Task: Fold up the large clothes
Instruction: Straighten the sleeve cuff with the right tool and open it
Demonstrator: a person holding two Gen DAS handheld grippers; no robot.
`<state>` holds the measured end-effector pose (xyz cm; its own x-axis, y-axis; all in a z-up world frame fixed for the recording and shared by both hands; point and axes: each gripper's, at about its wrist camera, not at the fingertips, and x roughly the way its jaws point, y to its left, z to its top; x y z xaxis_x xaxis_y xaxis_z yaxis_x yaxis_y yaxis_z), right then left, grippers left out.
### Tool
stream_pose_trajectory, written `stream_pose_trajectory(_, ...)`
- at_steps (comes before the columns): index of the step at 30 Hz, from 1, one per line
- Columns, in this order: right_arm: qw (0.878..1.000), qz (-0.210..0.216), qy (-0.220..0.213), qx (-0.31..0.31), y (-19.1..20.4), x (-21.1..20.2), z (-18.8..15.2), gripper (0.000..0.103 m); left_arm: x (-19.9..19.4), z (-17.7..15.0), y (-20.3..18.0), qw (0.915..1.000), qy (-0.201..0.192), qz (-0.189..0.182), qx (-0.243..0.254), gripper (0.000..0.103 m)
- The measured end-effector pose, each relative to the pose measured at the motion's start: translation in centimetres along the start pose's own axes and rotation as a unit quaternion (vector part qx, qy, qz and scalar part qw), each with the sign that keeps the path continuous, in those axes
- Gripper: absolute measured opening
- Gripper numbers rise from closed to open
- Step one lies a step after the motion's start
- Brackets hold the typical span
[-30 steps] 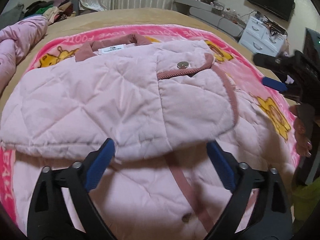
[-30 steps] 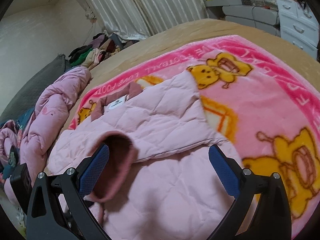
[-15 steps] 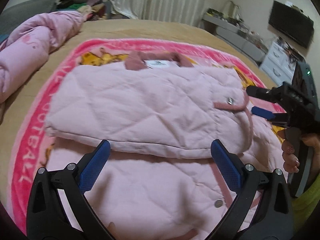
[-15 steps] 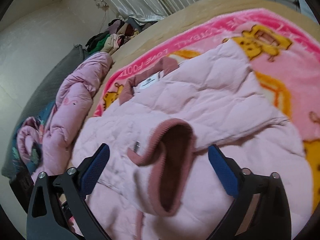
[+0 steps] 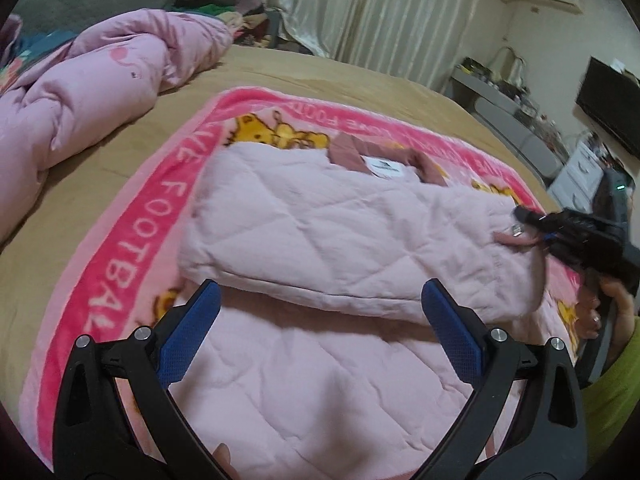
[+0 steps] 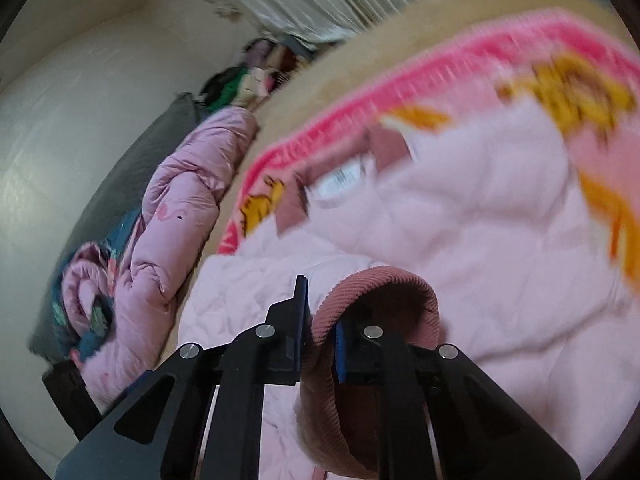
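Crosswise on the cartoon blanket (image 5: 120, 248) lies the quilted pink jacket (image 5: 320, 240); the right gripper (image 6: 320, 320), clamped on its ribbed sleeve cuff (image 6: 384, 280), seemingly leads, while the left gripper (image 5: 320, 320) gapes empty.

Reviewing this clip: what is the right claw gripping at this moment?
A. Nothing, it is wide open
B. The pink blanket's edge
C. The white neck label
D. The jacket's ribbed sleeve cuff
D: in the right wrist view the right claw is shut on the dusty-pink ribbed cuff of the quilted jacket.
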<state>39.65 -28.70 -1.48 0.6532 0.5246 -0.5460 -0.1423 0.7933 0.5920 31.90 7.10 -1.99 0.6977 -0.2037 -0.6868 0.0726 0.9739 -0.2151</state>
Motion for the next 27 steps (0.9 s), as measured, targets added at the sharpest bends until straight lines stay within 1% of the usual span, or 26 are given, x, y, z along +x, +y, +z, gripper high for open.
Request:
stream_pose_trajectory(2, 0.999, -0.014, -0.026, -0.043, 1.3, -1.0, 2.1, 0.01, 0.1, 0.4, 0.8, 0.9999, 0.0, 0.003, -0.013, 0.094)
stream_pose_trajectory(4, 0.996, -0.034, -0.045, -0.07, 1.4, -1.5, 3.9, 0.01, 0.5, 1.0, 1.4, 0.9997, 0.001, 0.009, -0.024, 0.094)
stream_pose_trajectory(6, 0.993, -0.061, -0.056, -0.085, 0.6, -1.4, 5.2, 0.01, 0.9, 1.7, 1.9, 0.9994, 0.002, 0.015, -0.032, 0.094)
stream_pose_trajectory(8, 0.99, -0.094, -0.053, -0.087, -0.9, -0.9, 6.1, 0.01, 1.6, 2.5, 2.2, 0.9992, 0.006, 0.018, -0.036, 0.094)
stream_pose_trajectory(10, 0.99, -0.109, -0.042, -0.077, -2.6, -0.3, 6.2, 0.009, 2.2, 3.1, 2.3, 0.9992, 0.009, 0.019, -0.033, 0.094)
stream_pose_trajectory(14, 0.991, -0.118, -0.021, -0.058, -5.1, 0.7, 5.0, 0.009, 3.9, 4.1, 1.8, 0.9996, 0.017, 0.01, -0.022, 0.094)
stream_pose_trajectory(19, 0.99, -0.133, -0.008, -0.046, -6.0, 1.6, 3.5, 0.01, 7.0, 5.1, 0.2, 0.9991, 0.041, 0.004, -0.003, 0.094)
stream_pose_trajectory(21, 0.989, -0.141, -0.001, -0.045, -6.0, 1.7, 3.3, 0.015, 8.4, 5.2, -0.4, 0.9985, 0.054, 0.005, 0.007, 0.094)
stream_pose_trajectory(23, 0.985, -0.163, 0.0, -0.048, -6.0, 1.4, 3.1, 0.031, 9.5, 5.1, -0.6, 0.9976, 0.068, 0.007, 0.011, 0.092)
stream_pose_trajectory(25, 0.983, -0.178, -0.006, -0.048, -6.0, 0.6, 3.0, 0.04, 10.8, 4.8, -0.4, 0.9962, 0.085, 0.015, 0.014, 0.089)
stream_pose_trajectory(27, 0.981, -0.189, -0.019, -0.048, -5.7, -0.5, 3.1, 0.042, 11.7, 4.3, -0.2, 0.9947, 0.098, 0.021, 0.021, 0.089)
